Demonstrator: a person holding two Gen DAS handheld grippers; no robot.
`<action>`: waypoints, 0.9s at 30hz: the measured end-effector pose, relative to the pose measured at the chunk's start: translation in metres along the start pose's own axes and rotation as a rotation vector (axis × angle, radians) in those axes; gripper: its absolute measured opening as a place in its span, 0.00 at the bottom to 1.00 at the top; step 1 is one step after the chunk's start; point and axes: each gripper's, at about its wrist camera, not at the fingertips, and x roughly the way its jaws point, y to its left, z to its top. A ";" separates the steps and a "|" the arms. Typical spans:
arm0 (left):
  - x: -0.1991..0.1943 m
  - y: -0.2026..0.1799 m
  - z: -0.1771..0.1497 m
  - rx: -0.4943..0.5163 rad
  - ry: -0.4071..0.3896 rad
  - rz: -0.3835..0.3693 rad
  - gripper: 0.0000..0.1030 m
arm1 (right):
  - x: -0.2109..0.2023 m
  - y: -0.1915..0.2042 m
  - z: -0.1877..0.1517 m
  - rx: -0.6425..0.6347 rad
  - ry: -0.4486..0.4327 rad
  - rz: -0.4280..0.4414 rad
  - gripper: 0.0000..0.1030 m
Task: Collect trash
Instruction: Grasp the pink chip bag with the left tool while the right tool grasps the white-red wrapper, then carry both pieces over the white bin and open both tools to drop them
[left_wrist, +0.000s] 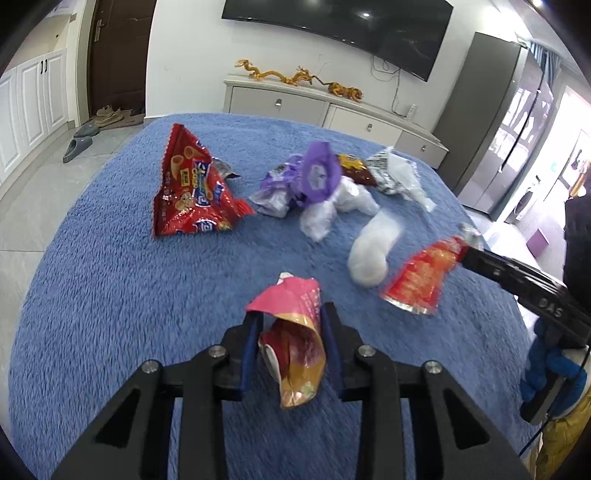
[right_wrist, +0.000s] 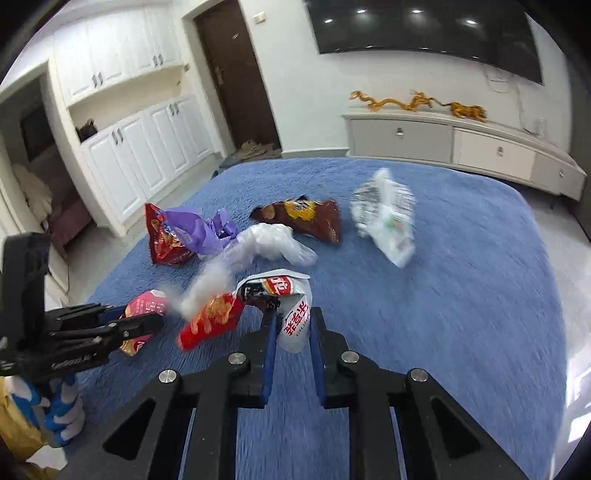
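Left to right: large red snack bag (left_wrist: 192, 188) and purple wrapper (left_wrist: 317, 177) lie loose on the blue blanket (left_wrist: 92, 295), awaiting collection; left gripper (left_wrist: 291, 325), jaws pinched on a pink-and-gold wrapper (left_wrist: 295, 332), lifts it clear; right gripper (right_wrist: 293, 321), jaws closed on a red-and-white packet (right_wrist: 291, 314) printed "HAPPY PACK", Chinese characters unread

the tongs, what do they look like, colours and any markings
Both tongs, left and right, are matte black linkage frames with silver round pivot bolts and dark blue pads lining the inner fingers. White lettering marks each body's side, too blurred to read surely. The hand on the left one wears a blue-and-white glove.
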 end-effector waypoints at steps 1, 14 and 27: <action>-0.005 -0.003 -0.001 0.005 -0.005 -0.002 0.29 | -0.014 -0.003 -0.006 0.017 -0.016 -0.012 0.16; -0.066 -0.061 0.004 0.091 -0.064 -0.058 0.29 | -0.136 -0.039 -0.060 0.181 -0.173 -0.118 0.16; -0.039 -0.269 0.001 0.407 0.040 -0.311 0.29 | -0.264 -0.139 -0.165 0.484 -0.243 -0.461 0.16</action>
